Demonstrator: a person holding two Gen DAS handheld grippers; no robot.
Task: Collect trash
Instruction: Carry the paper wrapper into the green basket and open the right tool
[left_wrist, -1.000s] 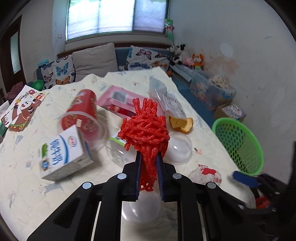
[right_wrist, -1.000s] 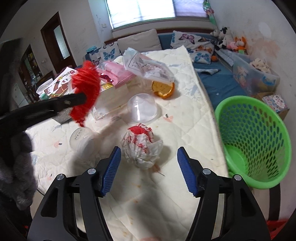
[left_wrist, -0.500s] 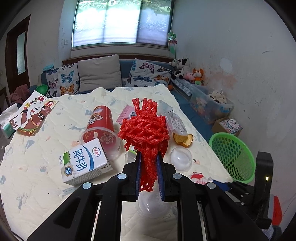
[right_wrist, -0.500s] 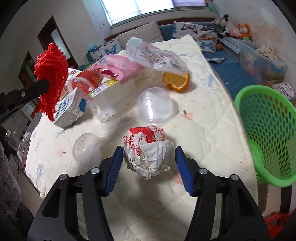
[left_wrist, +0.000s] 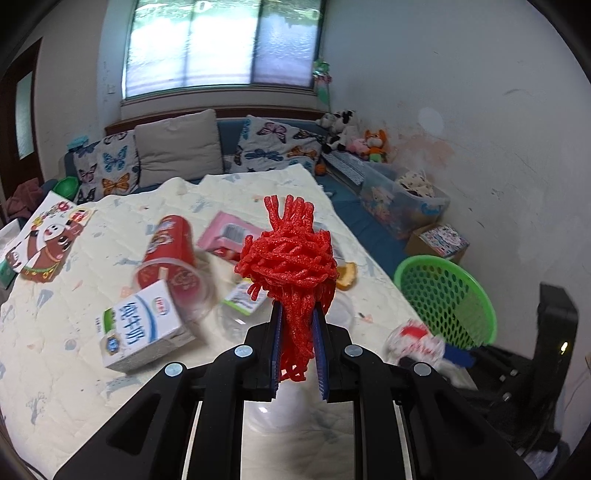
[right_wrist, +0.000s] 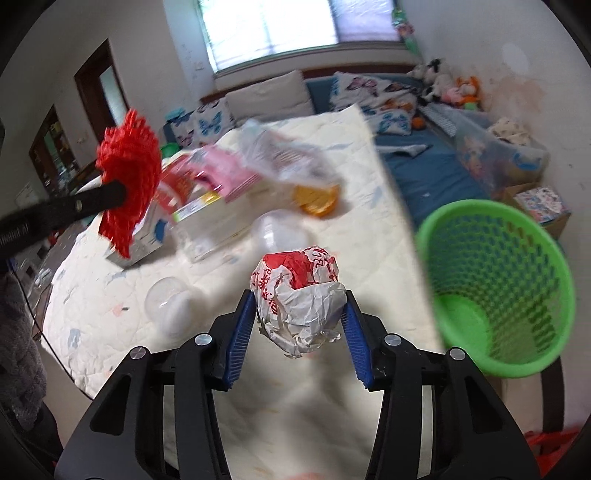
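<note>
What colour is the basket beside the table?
Bright green, with perforated walls: the basket shows best in the right wrist view.

Left tool (left_wrist: 297, 314) clamped tight on red foam netting (left_wrist: 290, 258), angled downward. Right tool (right_wrist: 299, 321) at its 3 o'clock, jaws closing, pads pressing crumpled paper wrapper (right_wrist: 299, 295), lifted.

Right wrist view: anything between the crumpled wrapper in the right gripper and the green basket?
Nothing. In the right wrist view, only bare quilted table cover and its edge separate the crumpled wrapper, between the closing right gripper pads, from the green basket.
</note>
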